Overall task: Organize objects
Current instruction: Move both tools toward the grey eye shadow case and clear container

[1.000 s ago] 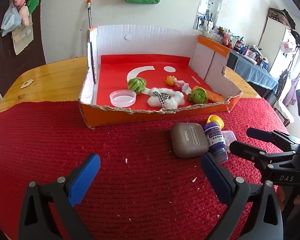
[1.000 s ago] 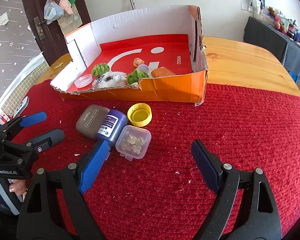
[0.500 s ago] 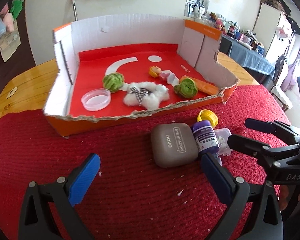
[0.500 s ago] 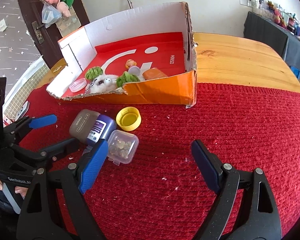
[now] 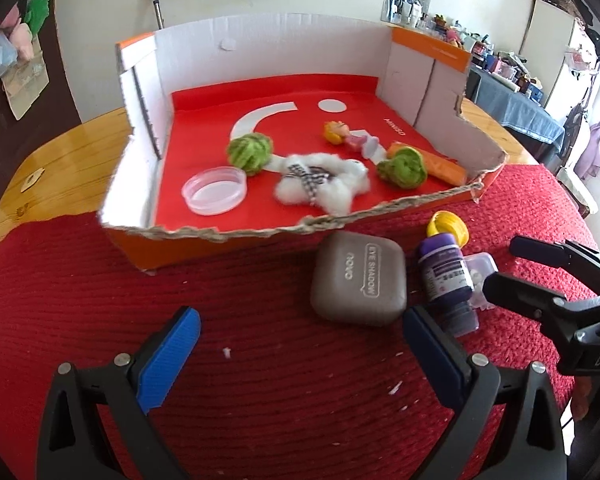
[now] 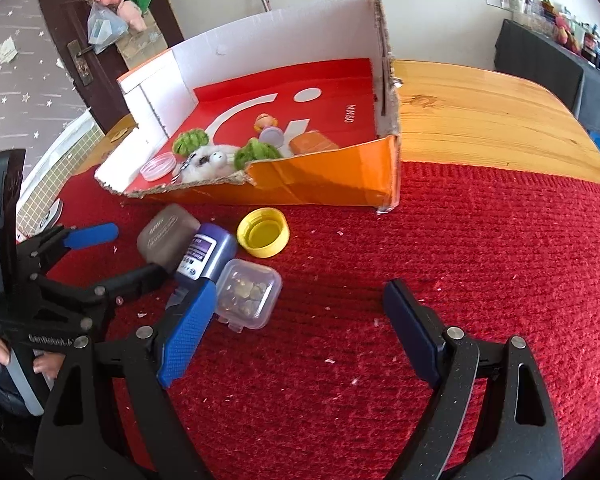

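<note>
An orange cardboard box (image 5: pixel 204 240) (image 6: pixel 332 184) with a red floor holds two green balls, a white fluffy toy (image 5: pixel 324 184), a clear lid (image 5: pixel 214 190), a small doll and an orange block. In front of it on the red cloth lie a brown eye-shadow case (image 5: pixel 358 280) (image 6: pixel 166 232), a purple bottle (image 5: pixel 446 280) (image 6: pixel 206 252), a yellow cap (image 5: pixel 446 226) (image 6: pixel 263 232) and a clear small box (image 6: pixel 248 294). My left gripper (image 5: pixel 300 360) is open, just short of the brown case. My right gripper (image 6: pixel 300 324) is open, its left finger beside the clear box.
The red cloth (image 6: pixel 460 260) covers the near half of a wooden table (image 6: pixel 480 120). A dark door (image 6: pixel 80 40) and a wall stand behind the box. A cluttered table (image 5: pixel 512 108) stands at the far right.
Both grippers have moved forward toward the loose objects. The case, bottle and clear box now sit closer in both views. Both stay open.
</note>
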Available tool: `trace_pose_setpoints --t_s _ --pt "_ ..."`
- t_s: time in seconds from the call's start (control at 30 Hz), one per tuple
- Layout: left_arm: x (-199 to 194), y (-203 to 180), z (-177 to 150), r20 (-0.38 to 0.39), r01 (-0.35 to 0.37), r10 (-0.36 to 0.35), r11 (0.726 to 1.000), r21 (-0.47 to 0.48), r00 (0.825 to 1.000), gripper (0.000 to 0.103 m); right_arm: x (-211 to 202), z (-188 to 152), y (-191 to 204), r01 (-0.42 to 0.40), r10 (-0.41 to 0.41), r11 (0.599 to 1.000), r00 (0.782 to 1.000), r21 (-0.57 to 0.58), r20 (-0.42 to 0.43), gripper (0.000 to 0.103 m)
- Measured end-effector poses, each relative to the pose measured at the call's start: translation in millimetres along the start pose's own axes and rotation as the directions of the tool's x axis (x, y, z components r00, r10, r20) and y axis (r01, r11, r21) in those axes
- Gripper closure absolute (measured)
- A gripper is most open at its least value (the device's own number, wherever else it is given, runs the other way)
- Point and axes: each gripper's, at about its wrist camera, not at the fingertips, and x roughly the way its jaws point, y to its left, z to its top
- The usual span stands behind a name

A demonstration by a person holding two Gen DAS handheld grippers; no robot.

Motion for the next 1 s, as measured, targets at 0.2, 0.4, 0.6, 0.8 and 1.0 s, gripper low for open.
trace_pose_setpoints --t_s 0.2,0.4,0.6,0.8,1.0 --pt "-3 -1 3 0.01 0.015 -0.015 1.0 0.018 1.0 0.0 4 -2 10 0.035 -0.035 0.999 0.999 -0.033 -0.005 0.016" --pt "0 -8 7 0.013 0.005 -0.006 0.999 0.048 1.0 0.001 6 -3 16 0.054 -0.054 0.997 0.998 -0.06 -0.013 0.016" --pt "3 -10 7 0.001 0.013 -0.013 0.998 0.059 1.0 0.001 6 -5 13 0.114 -0.114 0.991 0.994 -0.076 0.006 0.016" --pt "8 -10 9 -0.012 0.032 -0.031 0.998 0.054 0.999 0.001 0 -5 0 0.144 -0.143 0.988 0.989 -0.052 0.021 0.016" --pt "11 -11 11 -0.018 0.04 -0.039 0.997 0.061 0.999 0.001 0 -2 5 0.136 -0.134 0.987 0.991 -0.085 0.026 0.016"
